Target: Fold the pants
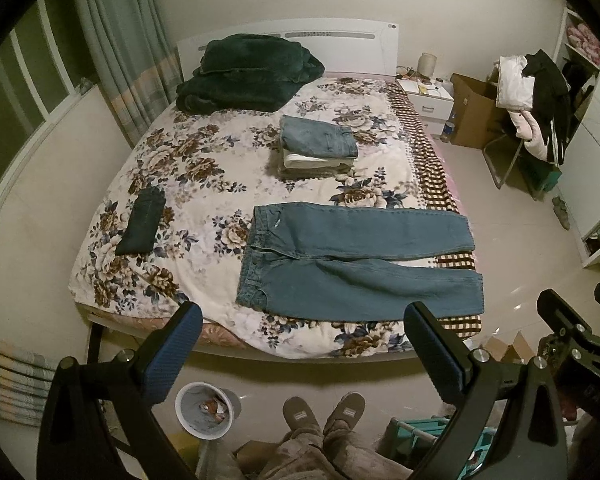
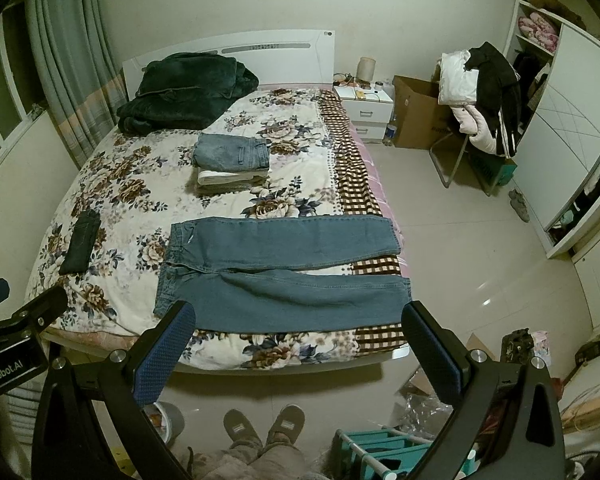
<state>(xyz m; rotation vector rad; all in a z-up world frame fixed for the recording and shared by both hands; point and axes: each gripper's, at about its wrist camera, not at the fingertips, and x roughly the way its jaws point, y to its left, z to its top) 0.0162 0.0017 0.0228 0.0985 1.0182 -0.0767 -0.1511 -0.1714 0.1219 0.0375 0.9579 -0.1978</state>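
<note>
Both left tongs point(image 1: 302, 328) and right tongs point(image 2: 298, 326) hung wide apart, empty, above the blue denim jeans point(image 1: 356, 258) spread flat on the floral-quilted bed point(image 1: 204, 168).

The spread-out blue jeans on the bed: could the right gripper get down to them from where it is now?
Probably yes. The right gripper hangs open above the bed's near edge, and the jeans lie flat just ahead with nothing between them.

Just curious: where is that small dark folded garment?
The small dark garment lies on the bed's left side, left of the spread jeans, apart from them.
</note>
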